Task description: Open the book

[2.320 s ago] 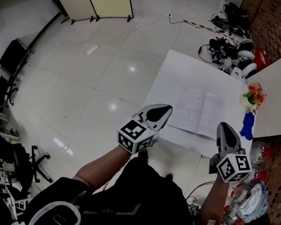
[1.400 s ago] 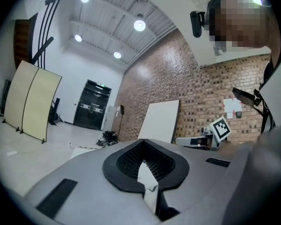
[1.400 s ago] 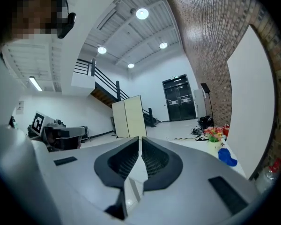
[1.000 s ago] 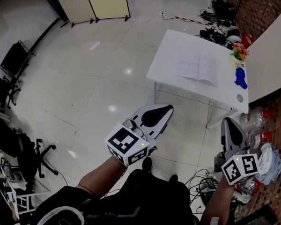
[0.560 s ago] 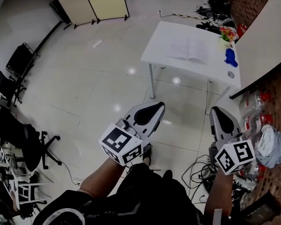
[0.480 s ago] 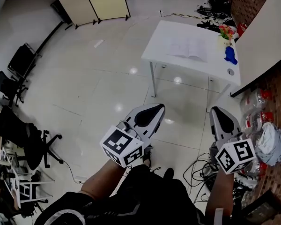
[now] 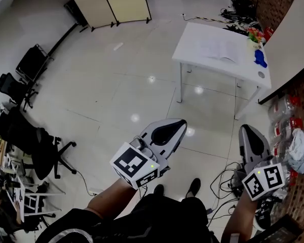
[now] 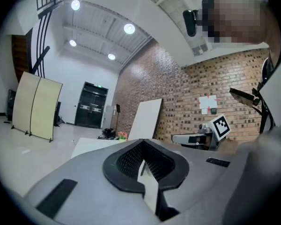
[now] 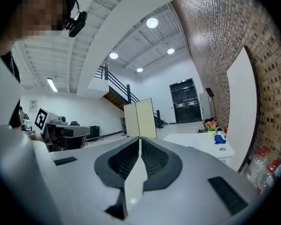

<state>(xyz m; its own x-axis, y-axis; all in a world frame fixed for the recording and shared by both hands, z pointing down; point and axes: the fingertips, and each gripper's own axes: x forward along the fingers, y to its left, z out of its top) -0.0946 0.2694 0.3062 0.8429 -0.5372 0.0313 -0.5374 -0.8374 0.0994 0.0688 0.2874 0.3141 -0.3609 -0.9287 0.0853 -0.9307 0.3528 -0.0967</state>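
The book (image 7: 219, 46) lies open, pages up, on the white table (image 7: 193, 40) at the far upper right of the head view. Both grippers hang over bare floor, well short of the table and touching nothing. My left gripper (image 7: 181, 122) points up-right toward it, and its jaws meet with nothing between them (image 8: 142, 141). My right gripper (image 7: 245, 128) is shut and empty too (image 9: 140, 138). The table shows small and far off in the left gripper view (image 8: 91, 145) and the right gripper view (image 9: 202, 141).
A blue object (image 7: 260, 58) and a bunch of flowers (image 7: 256, 34) stand at the table's right end. A leaning white board (image 7: 289, 39), bottles and a bag (image 7: 295, 146) line the brick wall. Cables (image 7: 227, 177) lie by my feet; office chairs (image 7: 28, 135) stand left; a folding screen (image 7: 114, 1) stands behind.
The table and book have dropped away from under the grippers to far across the floor. Both grippers moved back with the person and stayed shut.
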